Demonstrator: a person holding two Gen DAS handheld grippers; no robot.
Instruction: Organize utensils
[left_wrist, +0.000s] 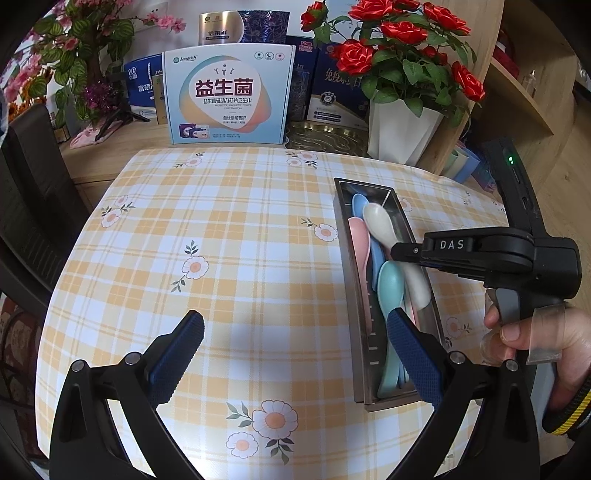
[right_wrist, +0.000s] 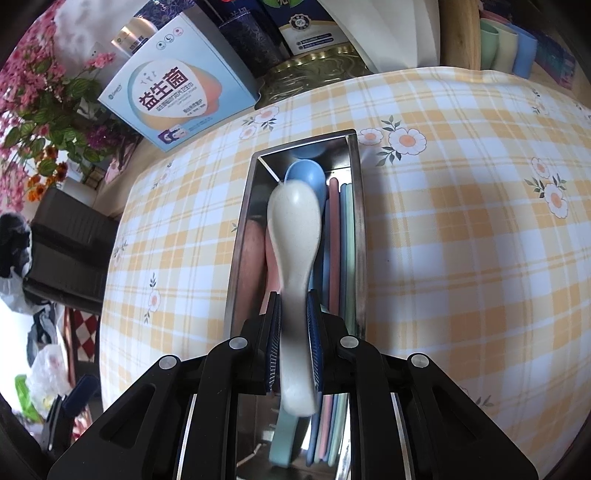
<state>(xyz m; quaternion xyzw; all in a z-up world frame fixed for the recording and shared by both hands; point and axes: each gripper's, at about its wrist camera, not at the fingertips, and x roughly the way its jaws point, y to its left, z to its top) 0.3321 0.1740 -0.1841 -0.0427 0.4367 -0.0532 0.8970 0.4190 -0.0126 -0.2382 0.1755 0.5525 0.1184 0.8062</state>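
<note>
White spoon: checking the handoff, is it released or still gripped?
Gripped. The right tool has both pads clamped on the white spoon above the metal tray.

tray (left_wrist: 369, 369) on table (left_wrist: 221, 258), right side | spoons (left_wrist: 389, 284) inside tray | boxes (left_wrist: 229, 92), vase (left_wrist: 399, 129) behind table

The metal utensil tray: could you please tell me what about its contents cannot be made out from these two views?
- Left wrist view: the tray's near end is hidden by the left claw.
- Right wrist view: the white spoon in the right claw covers the utensils beneath, so their count is unclear.
- Whether the spoon touches them cannot be told.
</note>
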